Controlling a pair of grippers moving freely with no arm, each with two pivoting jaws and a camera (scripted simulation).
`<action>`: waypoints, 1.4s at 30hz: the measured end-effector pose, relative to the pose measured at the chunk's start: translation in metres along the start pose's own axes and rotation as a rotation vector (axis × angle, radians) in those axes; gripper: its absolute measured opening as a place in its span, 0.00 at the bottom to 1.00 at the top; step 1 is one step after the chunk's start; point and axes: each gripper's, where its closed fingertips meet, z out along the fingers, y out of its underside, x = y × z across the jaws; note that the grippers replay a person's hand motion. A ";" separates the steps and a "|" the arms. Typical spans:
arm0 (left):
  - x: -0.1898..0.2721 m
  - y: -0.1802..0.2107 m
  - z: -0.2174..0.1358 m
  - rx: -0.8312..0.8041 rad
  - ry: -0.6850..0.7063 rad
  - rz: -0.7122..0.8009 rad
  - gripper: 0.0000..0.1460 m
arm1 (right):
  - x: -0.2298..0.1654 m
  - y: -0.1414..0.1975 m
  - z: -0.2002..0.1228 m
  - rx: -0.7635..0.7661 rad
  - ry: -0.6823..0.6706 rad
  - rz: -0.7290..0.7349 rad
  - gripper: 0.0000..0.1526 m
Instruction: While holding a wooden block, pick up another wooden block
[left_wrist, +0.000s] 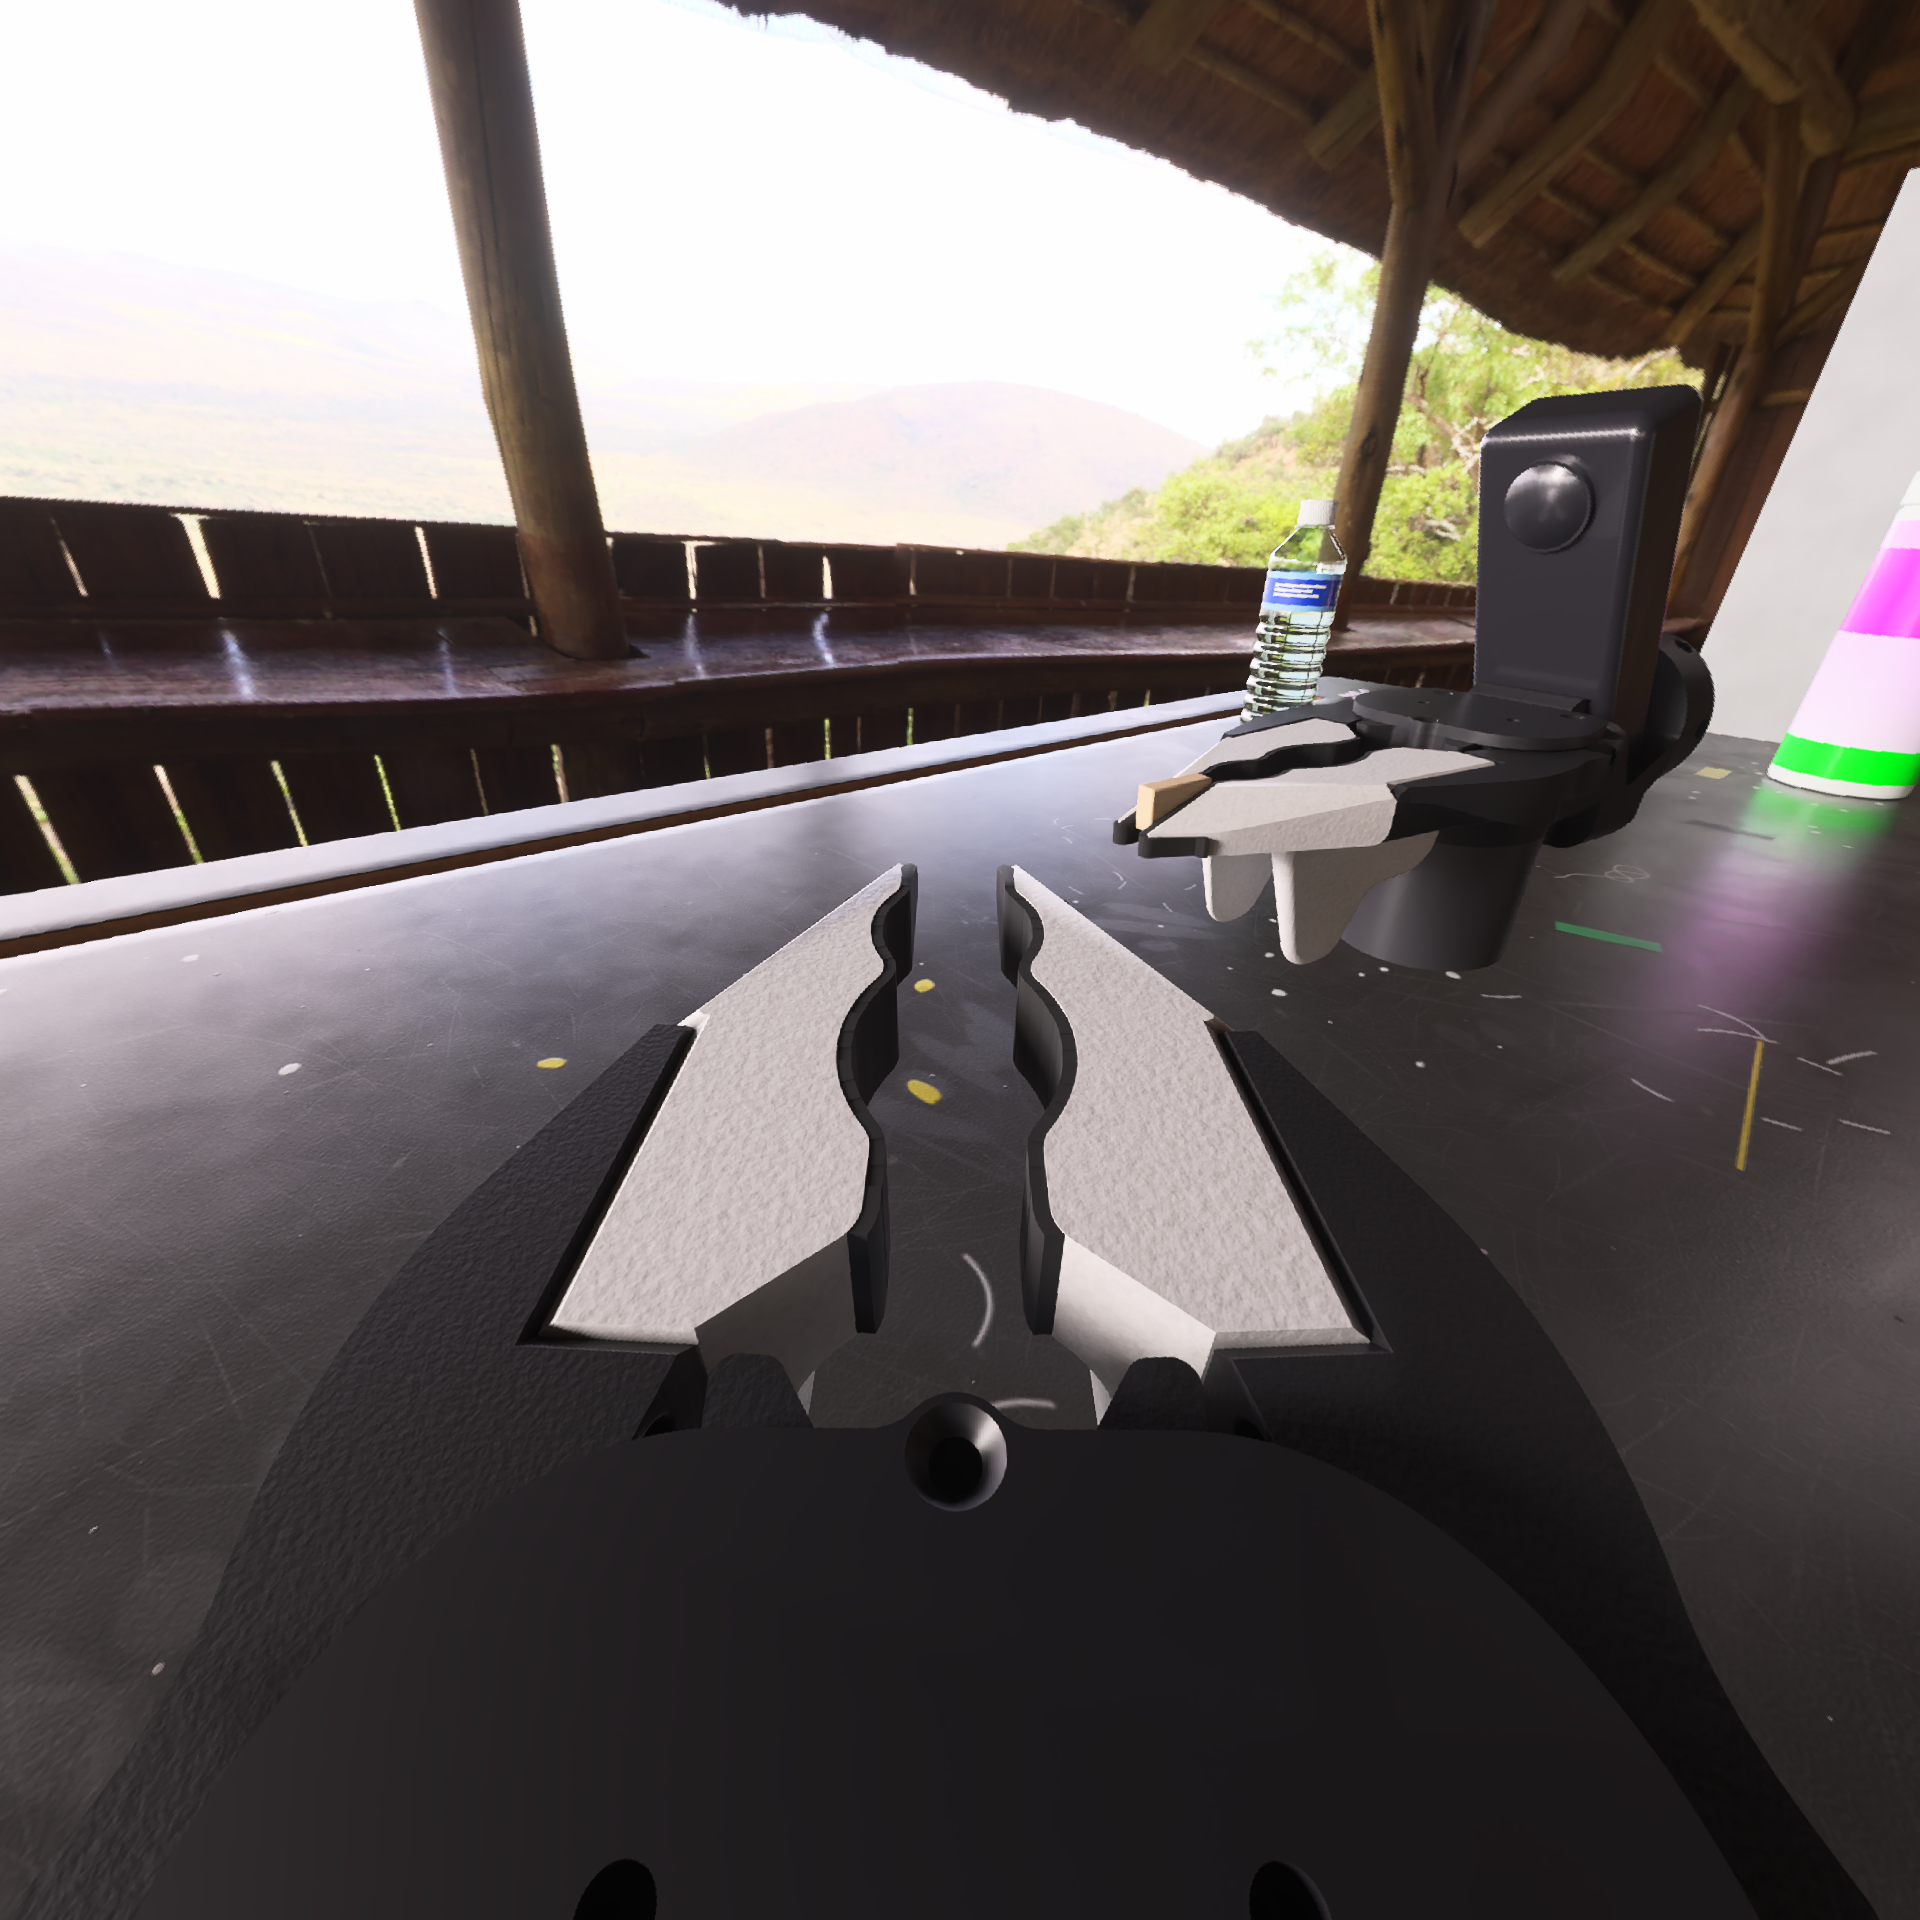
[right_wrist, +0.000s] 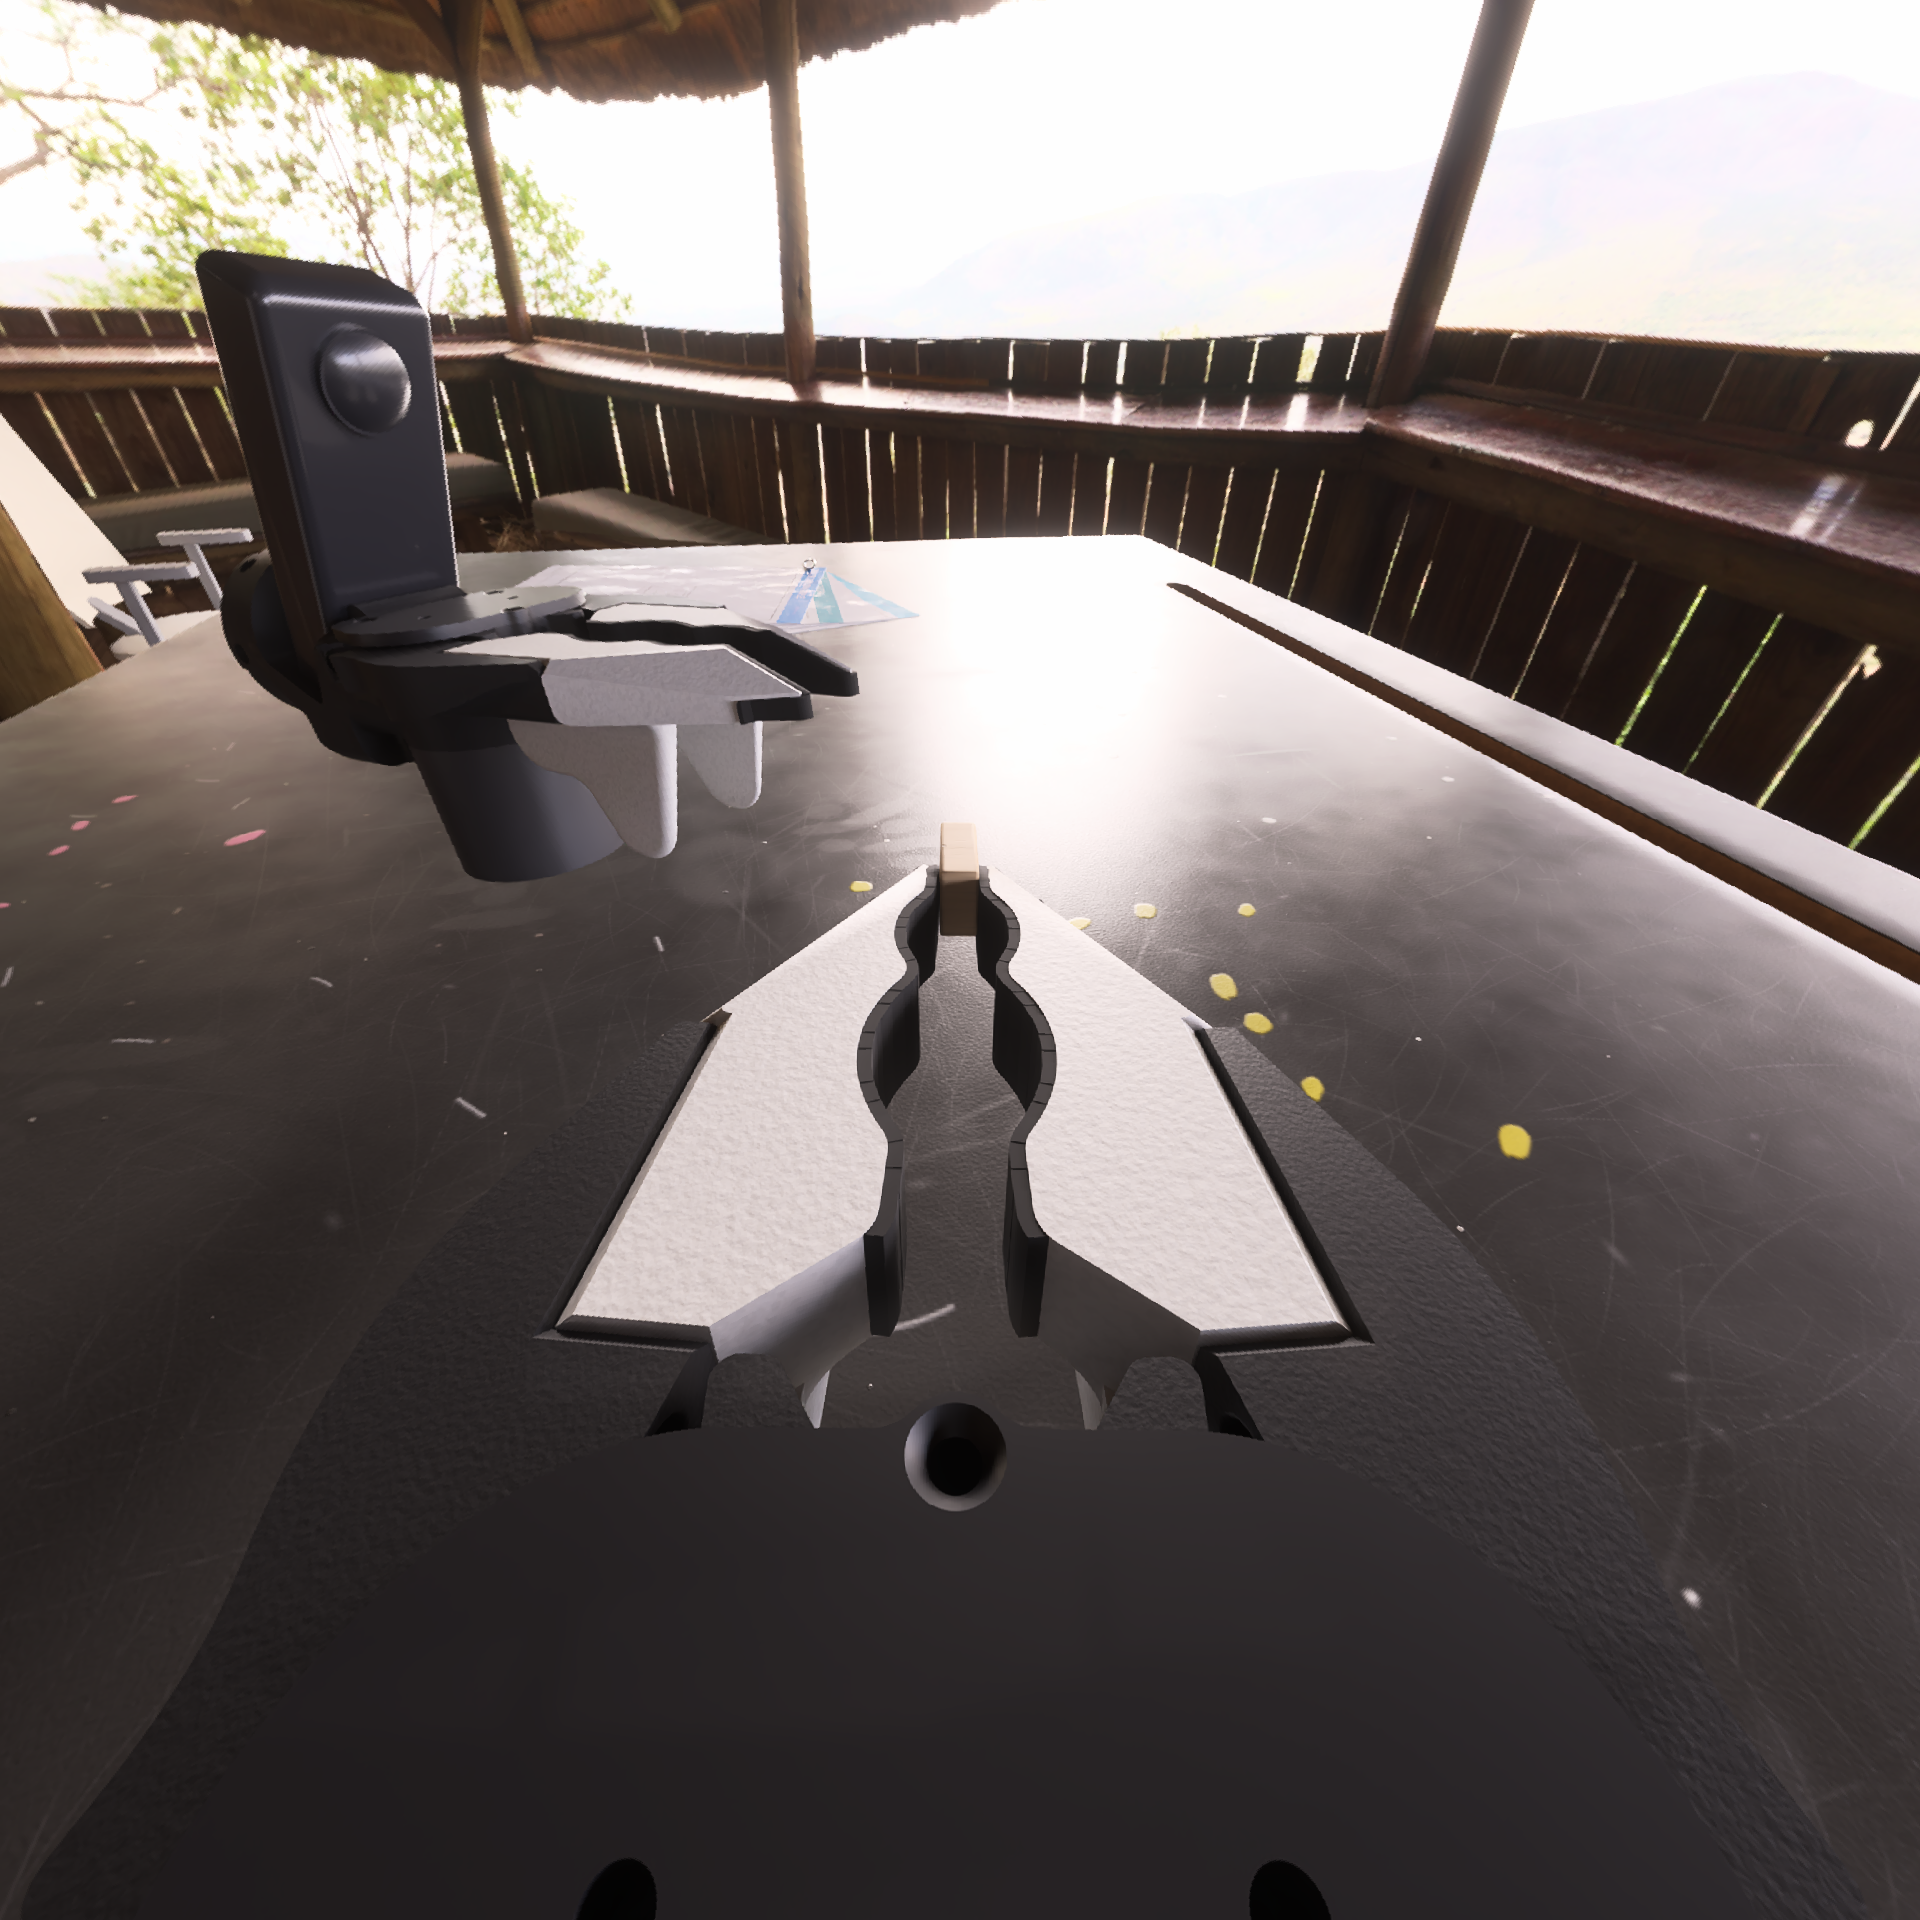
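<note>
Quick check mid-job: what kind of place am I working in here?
Probably an open-sided thatched shelter on a hillside: thatch roof on wooden posts, slatted wooden railing, hills beyond. The work surface is a scuffed dark table.

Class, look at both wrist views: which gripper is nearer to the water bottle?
Right. The right gripper, clamping a wooden block, hovers just in front of the water bottle; the left gripper sits farther back, empty.

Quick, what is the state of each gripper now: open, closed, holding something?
Left gripper: open, holding nothing.
Right gripper: closed on a wooden block at its fingertips.
</note>
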 end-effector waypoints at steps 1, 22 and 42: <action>0.000 0.000 0.000 0.000 0.000 -0.001 0.10 | 0.000 0.001 0.000 -0.005 -0.001 -0.003 0.04; -0.001 0.000 0.000 0.002 0.001 -0.008 0.10 | -0.001 0.002 0.001 -0.008 -0.004 -0.003 0.04; -0.001 0.000 0.000 0.000 0.001 -0.012 0.10 | -0.001 0.002 0.002 -0.013 -0.006 -0.002 0.04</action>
